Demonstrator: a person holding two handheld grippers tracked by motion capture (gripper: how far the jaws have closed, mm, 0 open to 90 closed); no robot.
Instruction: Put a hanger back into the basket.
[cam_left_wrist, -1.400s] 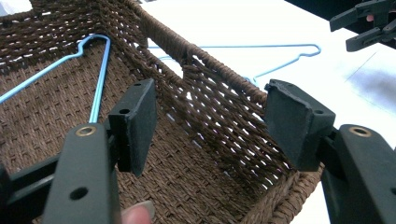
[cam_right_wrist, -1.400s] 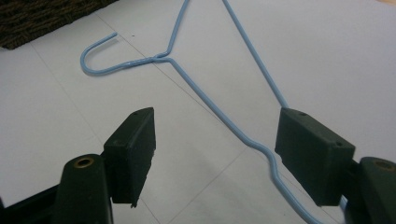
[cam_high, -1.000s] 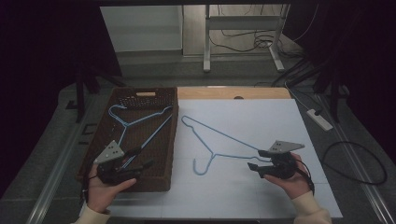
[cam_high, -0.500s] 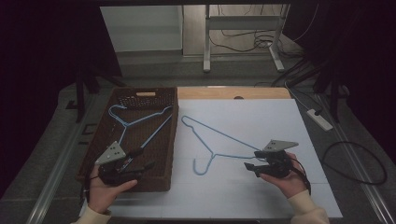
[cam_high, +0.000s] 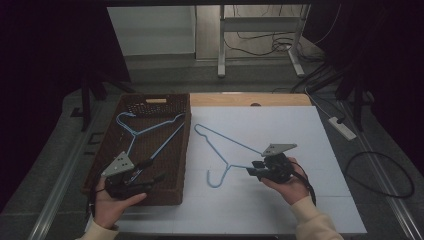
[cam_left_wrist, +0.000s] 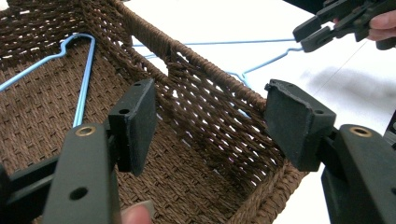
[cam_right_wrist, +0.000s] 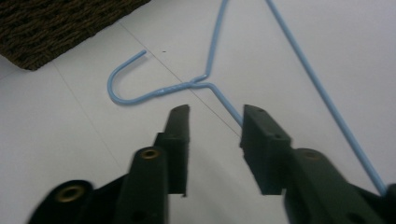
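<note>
Hanger of blue wire (cam_high: 227, 152) lies flat on the white tabletop (cam_high: 300, 125), just beside the wicker basket (cam_high: 177, 192), at its 3 o'clock; 1 more blue hanger (cam_high: 145, 131) already lies inside. The right gripper (cam_high: 253, 168) sits at the shoulder wire near the neck, its jaws having just been closing, with the wire between them but not yet pinched. The left gripper (cam_left_wrist: 210, 126) hangs released over the basket's near corner. I judge this the grasping step; next comes a firm pinch, then lifting toward the basket at 9 o'clock.
</note>
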